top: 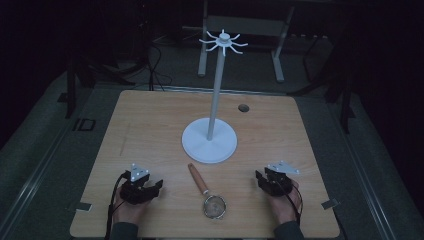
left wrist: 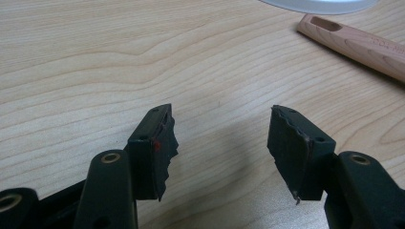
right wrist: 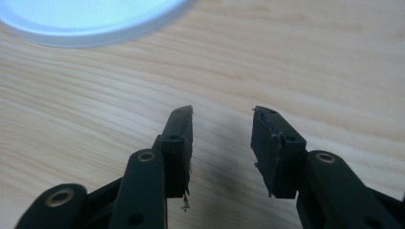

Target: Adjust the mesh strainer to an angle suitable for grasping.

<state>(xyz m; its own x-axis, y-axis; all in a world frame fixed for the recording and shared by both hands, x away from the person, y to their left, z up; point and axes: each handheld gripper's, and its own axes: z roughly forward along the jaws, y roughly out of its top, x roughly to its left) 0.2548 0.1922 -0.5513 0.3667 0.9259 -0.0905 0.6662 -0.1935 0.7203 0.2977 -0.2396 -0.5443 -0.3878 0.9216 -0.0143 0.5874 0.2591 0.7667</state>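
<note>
Two black two-jaw grippers rest at the near edge of a light wood-grain tabletop (top: 150, 125), one in each of a person's hands. Between them lies one small strainer (top: 208, 196) with a tapered wooden handle and a round wire-mesh bowl in a metal rim; its handle points away toward the stand and its bowl lies nearest the person.

One white stand (top: 209, 141) sits just beyond the strainer's handle end: a smooth, flat round base, a slim straight pole rising upright from its middle, and a crown of short curved hooks spread like spokes at the top. The hooks are too small to count.

The left gripper (top: 152, 187) sits to the left of the strainer, apart from it, with a grey three-cornered plate on top and a dark cable trailing back along the hand. In the left gripper view its jaws stand wide apart over bare wood with nothing between them; their inner pads (left wrist: 165, 143) are ragged and saw-edged, one bearing a small red spot. The strainer's handle (left wrist: 358, 45), pale wood with a slot near its end and faint printed lettering, crosses the upper right corner of that view.

The right gripper (top: 261, 179) sits to the right of the strainer, also apart from it and likewise plated. In the right gripper view its jaws gape with nothing held, their pads (right wrist: 270, 143) worn and frayed, and the stand's glossy white base (right wrist: 90, 24) curves across the upper left.

One small dark round hole (top: 243, 108) marks the tabletop beyond the stand, to its right.
</note>
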